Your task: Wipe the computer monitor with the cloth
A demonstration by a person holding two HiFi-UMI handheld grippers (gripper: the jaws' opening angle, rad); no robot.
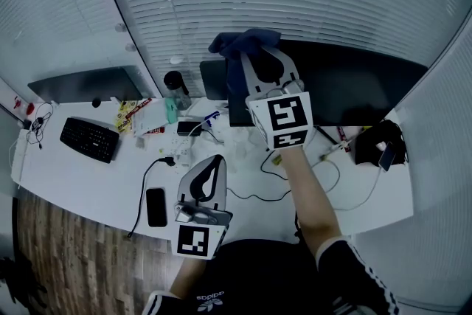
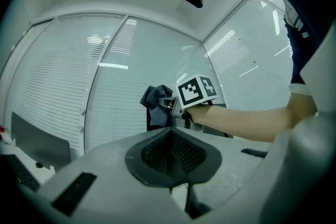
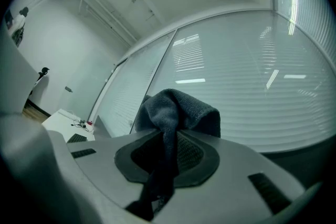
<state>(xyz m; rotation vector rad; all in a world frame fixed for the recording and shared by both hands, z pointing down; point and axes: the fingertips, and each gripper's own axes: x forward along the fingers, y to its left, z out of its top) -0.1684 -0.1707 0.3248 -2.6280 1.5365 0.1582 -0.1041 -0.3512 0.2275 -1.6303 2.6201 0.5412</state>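
Right gripper view shows the right gripper clamped on the cloth, its bulk bunched beyond the fingertips near the top corner of the monitor (left gripper closed on nothing), so wiping drag could tug the pinched fold free.

Head view sits high above the person, facing steeply down on the white desk — the monitor lies at the far edge. The left gripper carries its camera low and near, tilted up toward the far right, looking along its own jaws at the window blinds and the ceiling. The right gripper carries its camera higher and farther out, very close on the cloth — blinds beyond, a slice of desk at the far left. All three views share the cloth and blinds. Head view and left gripper view both catch the right gripper.
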